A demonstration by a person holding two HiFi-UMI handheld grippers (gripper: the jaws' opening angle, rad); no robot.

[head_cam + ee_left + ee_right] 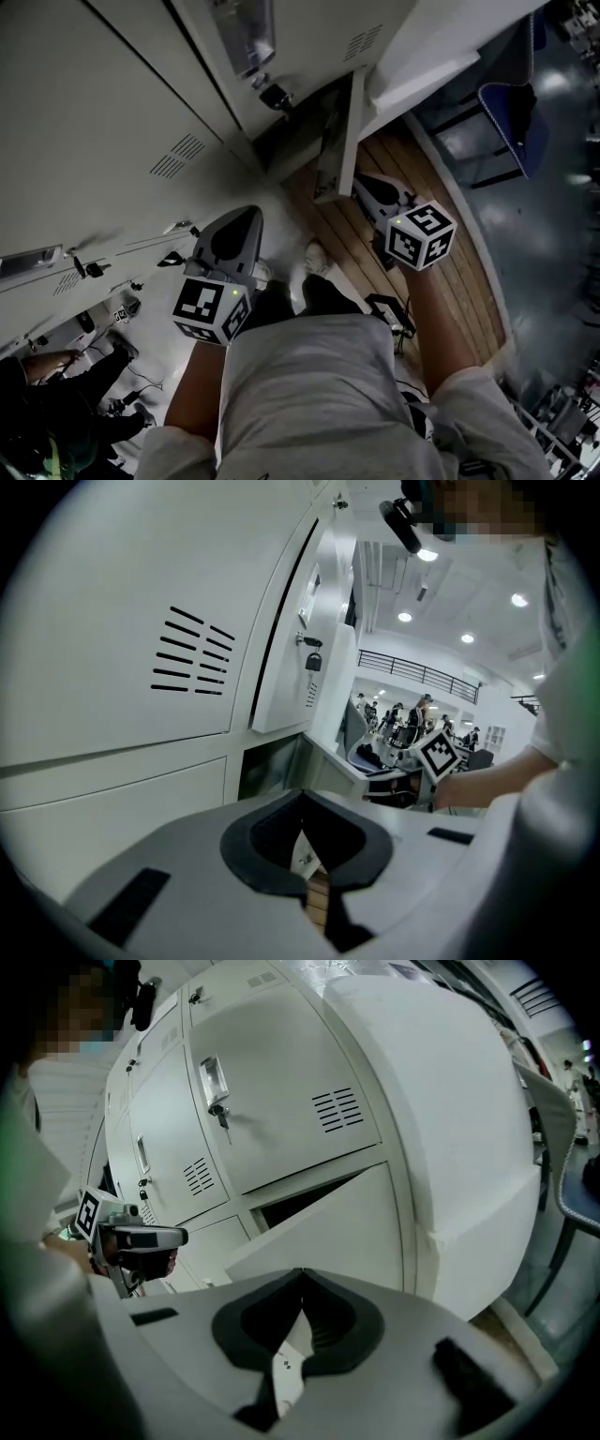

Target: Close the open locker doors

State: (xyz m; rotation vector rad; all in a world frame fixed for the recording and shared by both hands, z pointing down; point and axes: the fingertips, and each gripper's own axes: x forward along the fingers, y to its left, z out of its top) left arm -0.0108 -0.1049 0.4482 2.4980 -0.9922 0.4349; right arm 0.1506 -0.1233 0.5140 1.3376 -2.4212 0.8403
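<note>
A bank of pale grey lockers fills the upper left of the head view. One bottom locker door stands ajar, swung out over the wooden floor. In the right gripper view that door hangs partly open with a dark gap above it. My right gripper is shut and empty, its tip right beside the door's outer edge. Further left, my left gripper is also shut and empty, in front of closed lower doors. The dark locker opening shows in the left gripper view.
Padlocks hang on upper doors. A blue chair stands on the shiny floor to the right. A raised wooden strip runs along the lockers. My shoes are close to the locker base. People and equipment are at the lower left.
</note>
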